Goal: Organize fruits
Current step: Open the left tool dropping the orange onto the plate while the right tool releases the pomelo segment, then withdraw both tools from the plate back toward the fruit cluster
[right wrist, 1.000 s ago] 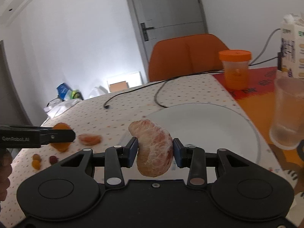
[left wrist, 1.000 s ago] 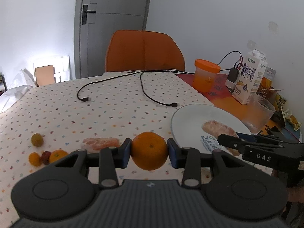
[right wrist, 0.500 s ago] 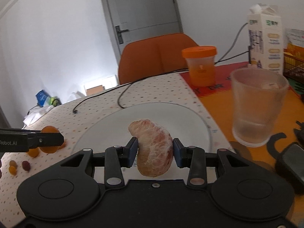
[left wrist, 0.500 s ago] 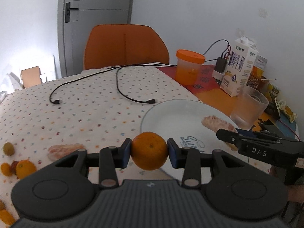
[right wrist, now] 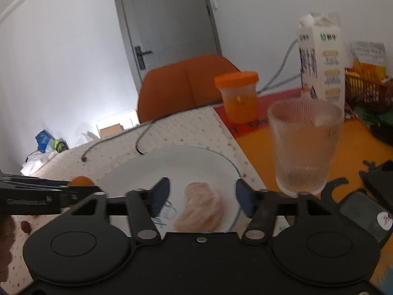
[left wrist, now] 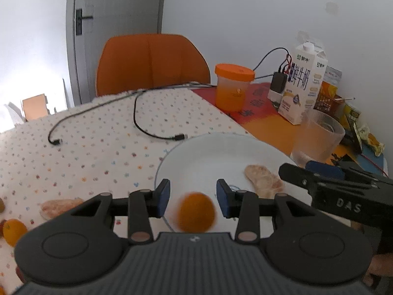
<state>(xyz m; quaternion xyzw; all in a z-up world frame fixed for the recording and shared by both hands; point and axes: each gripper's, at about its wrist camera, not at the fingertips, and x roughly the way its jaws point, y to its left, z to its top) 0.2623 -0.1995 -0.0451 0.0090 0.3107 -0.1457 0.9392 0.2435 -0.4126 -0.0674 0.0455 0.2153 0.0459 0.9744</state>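
Note:
My left gripper (left wrist: 192, 193) is open over the near edge of the white plate (left wrist: 211, 154). The whole orange (left wrist: 196, 212) is blurred below the jaws, free of the pads. My right gripper (right wrist: 200, 194) is open above the white plate (right wrist: 186, 162), and the peeled orange piece (right wrist: 200, 207) lies on the plate under it. That piece also shows in the left wrist view (left wrist: 264, 180), beside the right gripper's finger (left wrist: 331, 184). Another peeled piece (left wrist: 59, 206) and a small orange (left wrist: 12, 231) lie on the dotted cloth at the left.
A ribbed glass (right wrist: 304, 145) stands right of the plate, with an orange-lidded jar (left wrist: 233, 88) and a milk carton (left wrist: 302, 83) behind. A black cable (left wrist: 147, 127) lies on the cloth. An orange chair (left wrist: 152, 61) stands at the far side.
Both grippers have opened. The orange has dropped out of the left jaws toward the plate, and the peeled piece has left the right jaws and lies on the plate.

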